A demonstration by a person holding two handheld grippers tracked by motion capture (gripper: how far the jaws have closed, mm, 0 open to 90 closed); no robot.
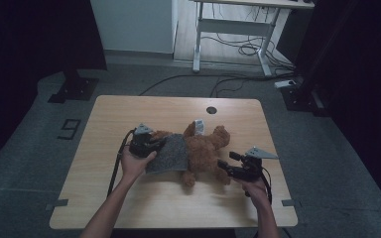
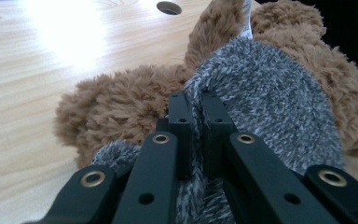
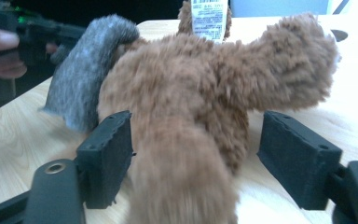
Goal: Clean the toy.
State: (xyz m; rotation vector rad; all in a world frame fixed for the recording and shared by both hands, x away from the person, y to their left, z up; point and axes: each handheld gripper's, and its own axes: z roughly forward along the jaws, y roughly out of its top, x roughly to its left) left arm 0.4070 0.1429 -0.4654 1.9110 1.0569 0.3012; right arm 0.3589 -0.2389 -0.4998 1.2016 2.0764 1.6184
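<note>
Was dressing the brown plush toy [image 1: 206,151], lying mid-worktop [image 1: 129,109]: left tool [image 2: 196,109] pinching the grey cloth [image 2: 270,102] over it, right tool [image 3: 196,158] spread around a leg, untouching. Needed next, probably: pulling the cloth further along.

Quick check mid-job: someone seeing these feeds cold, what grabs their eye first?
First, the brown plush bear lying mid-table on the wooden table, a white tag sticking up from it. Next, the grey fuzzy cloth draped over its left part, pinched by the left gripper. The right gripper stands open around a plush leg.
</note>
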